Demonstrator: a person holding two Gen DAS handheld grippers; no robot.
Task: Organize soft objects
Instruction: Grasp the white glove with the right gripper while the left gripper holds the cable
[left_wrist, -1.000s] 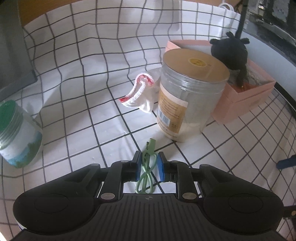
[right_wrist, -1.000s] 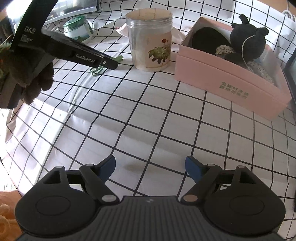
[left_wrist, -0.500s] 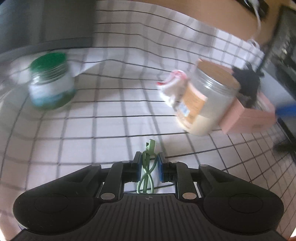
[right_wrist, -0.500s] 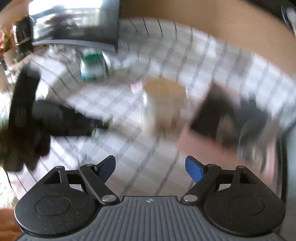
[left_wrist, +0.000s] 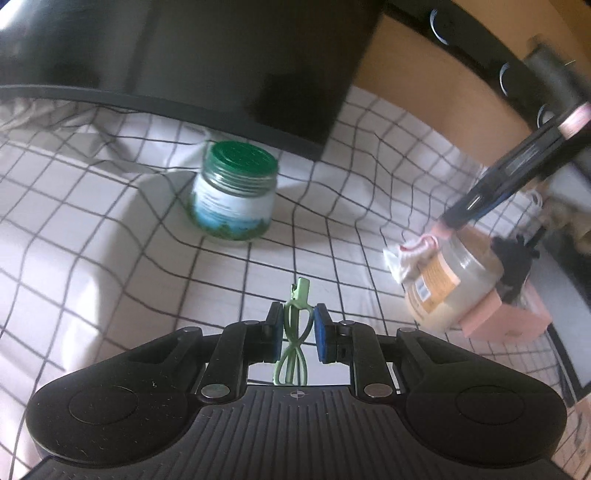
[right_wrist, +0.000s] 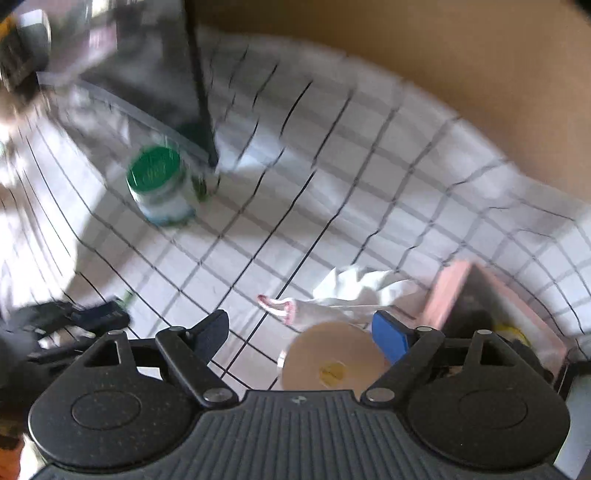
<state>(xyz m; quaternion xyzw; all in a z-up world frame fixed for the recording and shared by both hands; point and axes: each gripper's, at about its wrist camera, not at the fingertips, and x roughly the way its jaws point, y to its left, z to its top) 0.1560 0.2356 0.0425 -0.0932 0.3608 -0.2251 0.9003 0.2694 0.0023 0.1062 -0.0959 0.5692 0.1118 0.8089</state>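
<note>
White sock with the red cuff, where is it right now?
In the right wrist view the white sock lies on the checked cloth, just beyond the tall jar's lid and left of the pink box.

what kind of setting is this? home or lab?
Probably a home-style tabletop, maybe staged: a wrinkled grid tablecloth holds a green-lidded jar, a pink box with a black plush toy, and a white sock. A dark monitor-like panel stands behind.

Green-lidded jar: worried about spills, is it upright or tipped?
Upright: the jar stands on the checked cloth, green lid on top.
</note>
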